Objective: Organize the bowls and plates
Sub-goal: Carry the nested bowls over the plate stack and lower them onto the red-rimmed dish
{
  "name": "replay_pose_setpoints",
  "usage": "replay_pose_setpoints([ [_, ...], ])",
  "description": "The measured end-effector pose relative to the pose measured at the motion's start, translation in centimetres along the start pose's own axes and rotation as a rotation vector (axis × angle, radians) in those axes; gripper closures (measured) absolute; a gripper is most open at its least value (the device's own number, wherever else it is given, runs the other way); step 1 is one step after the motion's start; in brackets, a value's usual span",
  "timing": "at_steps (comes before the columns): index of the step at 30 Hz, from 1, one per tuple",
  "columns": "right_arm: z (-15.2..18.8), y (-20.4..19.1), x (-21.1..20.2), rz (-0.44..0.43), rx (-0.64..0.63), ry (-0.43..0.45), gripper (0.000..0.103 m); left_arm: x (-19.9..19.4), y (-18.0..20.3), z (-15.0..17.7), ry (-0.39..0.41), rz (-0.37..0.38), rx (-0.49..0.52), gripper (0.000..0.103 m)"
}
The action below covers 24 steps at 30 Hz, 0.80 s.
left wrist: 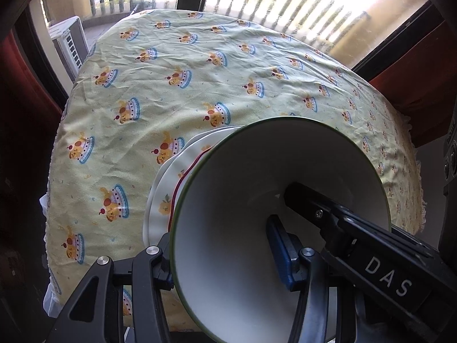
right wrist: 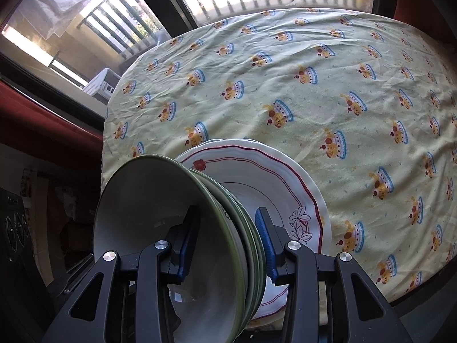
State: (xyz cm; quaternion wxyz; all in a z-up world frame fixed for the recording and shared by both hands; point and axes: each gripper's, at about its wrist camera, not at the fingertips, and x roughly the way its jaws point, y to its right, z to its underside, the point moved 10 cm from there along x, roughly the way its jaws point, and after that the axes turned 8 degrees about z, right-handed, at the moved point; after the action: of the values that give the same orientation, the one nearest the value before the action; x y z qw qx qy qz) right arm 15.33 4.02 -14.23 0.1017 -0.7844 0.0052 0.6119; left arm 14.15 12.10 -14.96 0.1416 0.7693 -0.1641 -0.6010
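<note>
2 fingers [right wrist: 265, 237] clamping stacked bowls' [right wrist: 200, 214] rims

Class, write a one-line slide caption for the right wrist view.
Right gripper clamps nested green-rimmed bowls above a red-rimmed plate on the patterned tablecloth.

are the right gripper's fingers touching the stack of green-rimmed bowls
Touching. The right wrist view shows the right gripper with one blue-padded finger inside the top white bowl and the other pressed against the outside of the stack of green-rimmed bowls, clamping its wall.

A cartoon-print yellow tablecloth [left wrist: 171, 91] lies before a railed window [left wrist: 285, 0], perhaps a balcony.
</note>
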Motion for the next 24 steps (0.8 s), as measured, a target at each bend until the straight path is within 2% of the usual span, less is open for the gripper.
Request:
replay_pose_setpoints([
  [8, -1.0, -0.7, 0.7, -0.008, -0.009, -0.006, 0.060, 0.0, -0.6, -1.3, 0.027, -0.035, 0.016, 0.053],
  [14, -0.4, 0.0, 0.8, -0.018, 0.032, -0.010, 0.057, 0.2, -0.1, -0.9, 0.004, -0.011, 0.061, 0.053],
  [24, 0.2, 0.5, -0.1, 0.050, 0.094, 0.088, 0.053, 0.1, 0.3, -0.7, 0.046, 0.007, 0.141, 0.052],
])
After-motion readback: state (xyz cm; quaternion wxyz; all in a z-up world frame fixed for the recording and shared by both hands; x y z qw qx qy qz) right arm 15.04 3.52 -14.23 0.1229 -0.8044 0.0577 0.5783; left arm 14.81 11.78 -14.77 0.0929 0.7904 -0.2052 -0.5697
